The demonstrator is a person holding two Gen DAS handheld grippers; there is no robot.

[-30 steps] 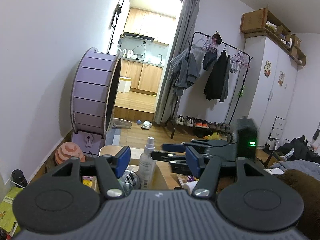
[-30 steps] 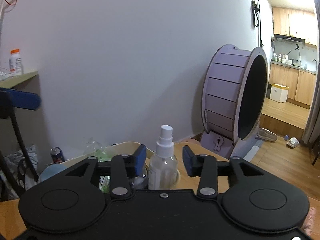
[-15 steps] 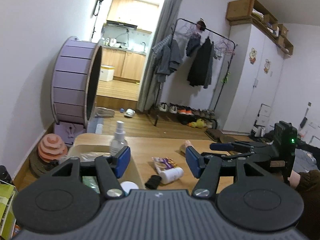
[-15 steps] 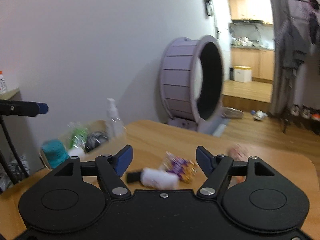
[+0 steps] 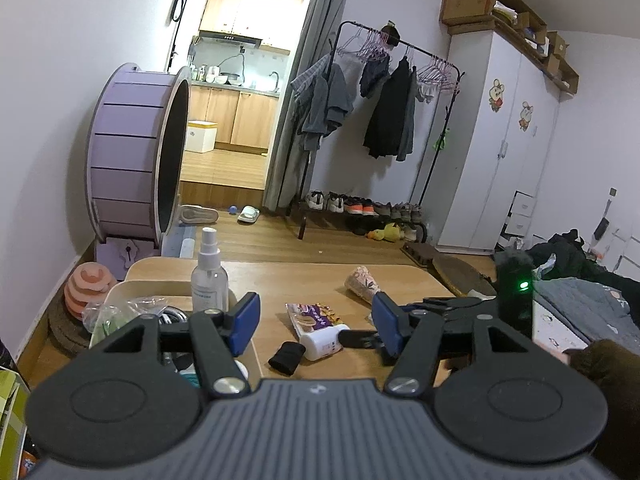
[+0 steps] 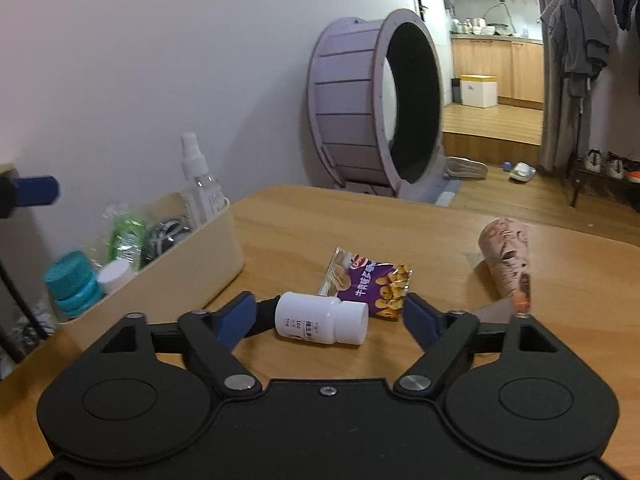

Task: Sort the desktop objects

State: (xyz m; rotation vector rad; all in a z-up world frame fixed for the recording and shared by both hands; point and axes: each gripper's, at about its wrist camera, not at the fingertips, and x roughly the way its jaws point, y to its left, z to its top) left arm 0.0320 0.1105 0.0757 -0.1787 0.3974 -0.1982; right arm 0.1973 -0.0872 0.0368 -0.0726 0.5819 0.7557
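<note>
A white pill bottle [image 6: 322,323] lies on its side on the wooden table [image 6: 400,216], between the spread fingers of my open right gripper [image 6: 329,320], not touched by either pad. Behind it lie a purple snack packet [image 6: 368,282] and a pinkish cone-shaped wrapper [image 6: 506,258]; a small black object [image 6: 264,314] sits at its left. In the left wrist view my open, empty left gripper [image 5: 318,320] hovers over the same bottle [image 5: 322,342], packet [image 5: 310,316] and black object [image 5: 285,356]. A clear spray bottle [image 5: 209,276] stands in the cream bin [image 5: 120,288].
The cream bin [image 6: 188,276] at the table's left holds the spray bottle [image 6: 200,184], a teal jar [image 6: 72,284], a green packet [image 6: 128,236] and other items. A purple wheel [image 6: 372,100] stands on the floor beyond the table. A dark sleeve [image 5: 608,376] is at the right.
My right gripper has drawn away from the spray bottle in the bin, spread wider and come over the white pill bottle. The left view has swung down toward the table's middle.
</note>
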